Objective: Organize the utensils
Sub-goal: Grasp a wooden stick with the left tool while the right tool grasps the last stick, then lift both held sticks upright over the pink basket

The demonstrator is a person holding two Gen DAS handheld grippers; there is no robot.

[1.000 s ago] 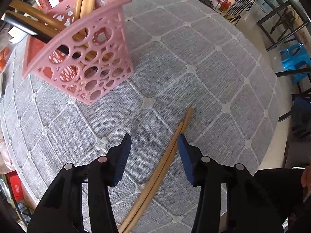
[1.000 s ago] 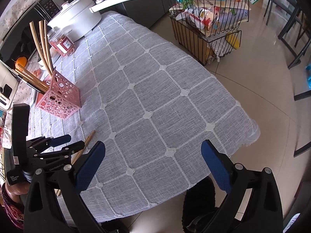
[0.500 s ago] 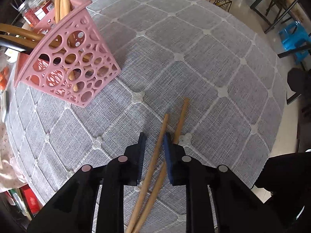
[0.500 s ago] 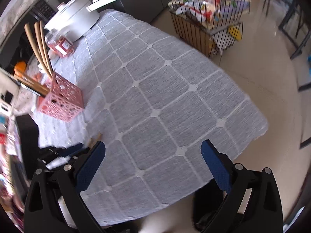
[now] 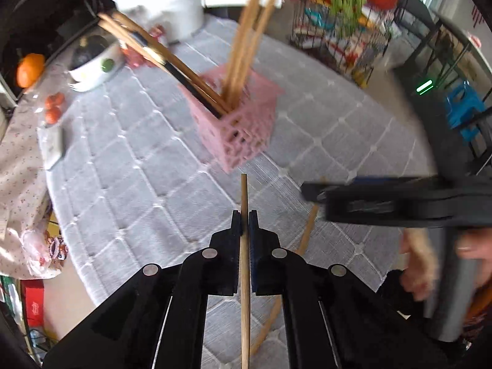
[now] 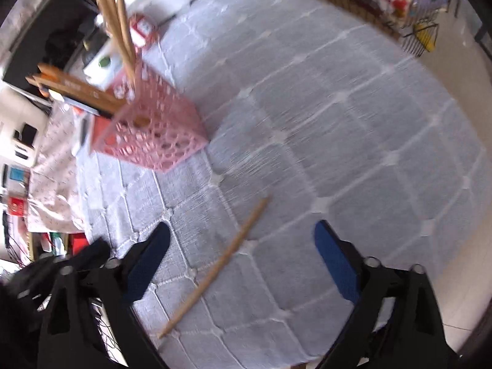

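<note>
Since a moment ago we have lifted one chopstick (image 5: 244,264) off the cloth and swung both tongs toward the basket. Our left tongs (image 5: 244,218) are clamped shut on that thin, round wooden stick, which runs straight between the black fingers and pokes out past their tips. Our right tongs (image 6: 241,261) are spread wide, blue ribbed pads (image 6: 336,259) apart, with nothing between them; they hang above the second chopstick (image 6: 216,269), which lies slanted on the tablecloth (image 6: 353,129), a grey woven fabric quilted into squares with pale stitched lines. From the left view, that same stick shows just beside the held one, partly behind the right tongs. Farther on stands the pink plastic basket (image 5: 243,123), square-sided and pierced with round holes, holding a bundle of long wooden utensils (image 5: 249,30) that lean out of its top. Behind it sits a white pot (image 5: 166,6) with a long handle, blurred.
</note>
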